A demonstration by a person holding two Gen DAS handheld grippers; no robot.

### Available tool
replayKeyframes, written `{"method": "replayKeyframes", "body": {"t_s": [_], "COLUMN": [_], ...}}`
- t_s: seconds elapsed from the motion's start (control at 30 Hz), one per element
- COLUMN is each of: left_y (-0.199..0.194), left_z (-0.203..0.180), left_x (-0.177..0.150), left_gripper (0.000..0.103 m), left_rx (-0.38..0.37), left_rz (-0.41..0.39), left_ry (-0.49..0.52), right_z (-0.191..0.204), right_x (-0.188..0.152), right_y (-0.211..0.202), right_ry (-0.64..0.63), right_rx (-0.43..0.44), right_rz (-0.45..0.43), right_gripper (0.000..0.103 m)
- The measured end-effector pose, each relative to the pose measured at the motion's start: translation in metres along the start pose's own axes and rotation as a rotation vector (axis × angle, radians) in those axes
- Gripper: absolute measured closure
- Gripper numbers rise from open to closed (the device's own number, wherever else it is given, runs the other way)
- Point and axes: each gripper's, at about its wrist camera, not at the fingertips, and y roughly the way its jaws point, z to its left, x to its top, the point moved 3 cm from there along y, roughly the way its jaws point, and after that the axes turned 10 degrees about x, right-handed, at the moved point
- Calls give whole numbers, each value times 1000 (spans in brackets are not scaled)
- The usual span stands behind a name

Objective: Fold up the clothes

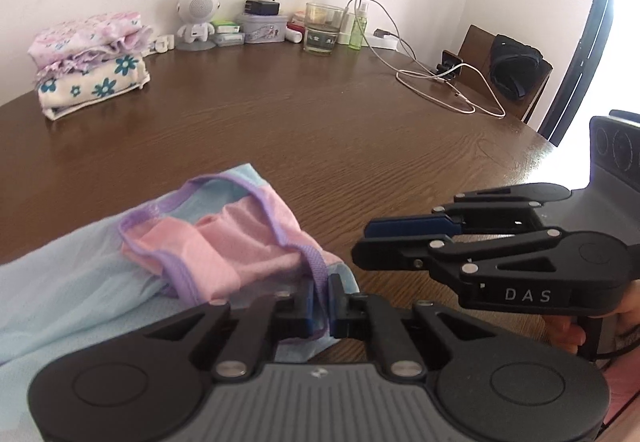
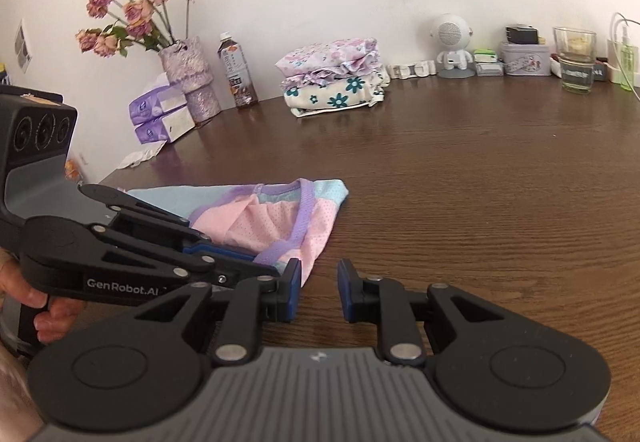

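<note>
A small garment of pale blue and pink mesh with purple trim lies crumpled on the brown wooden table, at its near edge. My left gripper is shut on the garment's purple-edged hem. In the right wrist view the garment lies just ahead and to the left, with the left gripper clamped on its near corner. My right gripper is open over bare table, nothing between its fingers. From the left wrist view the right gripper hovers just right of the garment. A stack of folded clothes sits at the far left.
Along the wall stand a glass, a white speaker figurine, small boxes and a white cable. A chair with a black bag is at the far right. A vase of flowers, a bottle and tissue packs stand at the left.
</note>
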Motion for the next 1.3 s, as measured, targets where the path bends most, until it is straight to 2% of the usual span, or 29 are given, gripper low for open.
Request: {"method": "replayKeyframes", "body": {"t_s": [0.13, 0.4, 0.53, 0.73, 0.87, 0.97, 1.13, 1.3], "left_y": [-2, -4, -11, -28, -15, 1, 18, 18], "left_z": [3, 2, 0, 6, 3, -1, 3, 4], "left_x": [-3, -4, -4, 11, 21, 24, 18, 13], "left_gripper": [97, 96, 91, 89, 89, 97, 97, 97], "left_rx": [-2, -4, -4, 37, 33, 46, 60, 64], "left_rz": [2, 2, -2, -89, -93, -90, -43, -48], "left_ry": [-5, 2, 11, 33, 65, 93, 108, 116], "right_z": [8, 11, 17, 21, 23, 25, 27, 25], "right_x": [3, 5, 6, 3, 1, 1, 0, 9], "right_y": [9, 14, 26, 33, 35, 36, 31, 9], "right_ry": [-42, -64, -110, -134, -154, -164, -177, -202], "right_rx": [29, 0, 12, 23, 20, 15, 14, -14], "right_rz": [15, 21, 65, 99, 106, 106, 104, 56], "right_gripper": [83, 83, 83, 83, 83, 83, 83, 75]}}
